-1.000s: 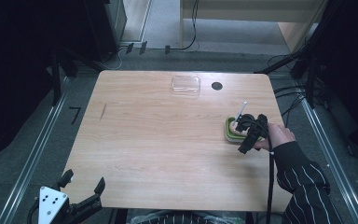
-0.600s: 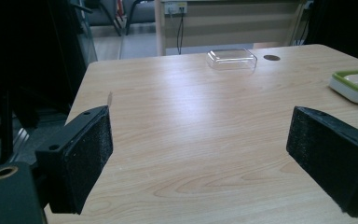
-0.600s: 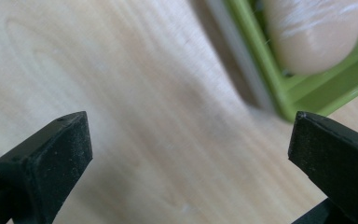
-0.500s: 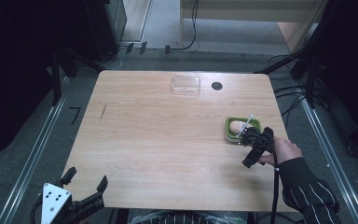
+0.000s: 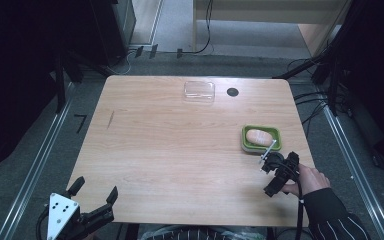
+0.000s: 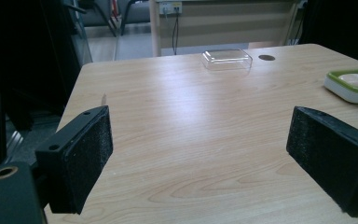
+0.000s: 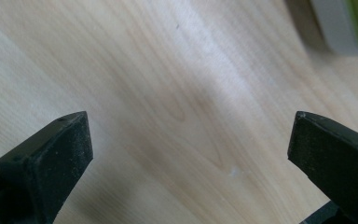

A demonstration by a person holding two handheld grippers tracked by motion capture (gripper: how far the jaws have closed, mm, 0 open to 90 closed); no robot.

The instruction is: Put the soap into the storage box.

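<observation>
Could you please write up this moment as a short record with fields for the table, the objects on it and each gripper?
table: light wooden top, dark round hole near the far edge
clear lid: transparent plastic lid at the far edge, beside the hole
green tray: green-rimmed tray near the right edge, holding a pale oval item
left gripper: open, at the near left corner, holding nothing
right gripper: open, just nearer than the tray, above bare wood, holding nothing
</observation>
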